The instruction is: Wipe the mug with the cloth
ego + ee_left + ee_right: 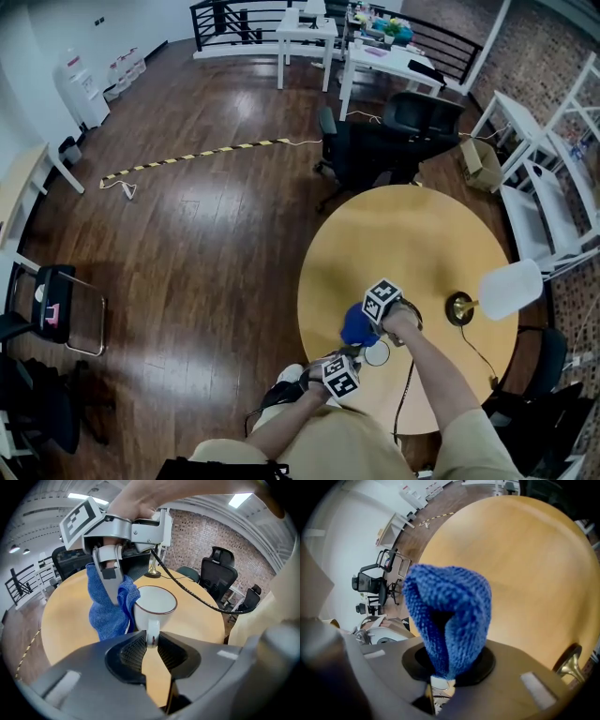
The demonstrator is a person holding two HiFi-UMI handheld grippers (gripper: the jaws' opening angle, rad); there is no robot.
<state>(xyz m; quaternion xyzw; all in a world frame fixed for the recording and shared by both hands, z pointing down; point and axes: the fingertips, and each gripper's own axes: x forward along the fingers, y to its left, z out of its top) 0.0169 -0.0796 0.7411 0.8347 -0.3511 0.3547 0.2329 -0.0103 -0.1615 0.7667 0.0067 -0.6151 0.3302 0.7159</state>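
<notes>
While the person leans over the round wooden bench point(412, 234), the head view shows both arms reaching down to its edge nearest the person, where the white mug point(377, 353) sits upright with the left tool point(361, 364) at its near side and the right tool point(364, 321) just beyond it, carrying the blue cloth point(355, 327). A brass lamp point(459, 307) with a white shade stands toward the bench's right edge, well apart from the mug. From the left gripper view, the left tool's jaws are clamped on the mug's handle, the mug's open mouth faces up, and the cloth hangs from the right tool, touching the mug's outer wall on the side away from the lamp, just below the rim. A black cable point(197, 595) runs from the right tool past the mug. From the right gripper view, the right tool's jaws are pinched together on a bunched fold of the cloth, which fills the middle of the view over bare bench.
</notes>
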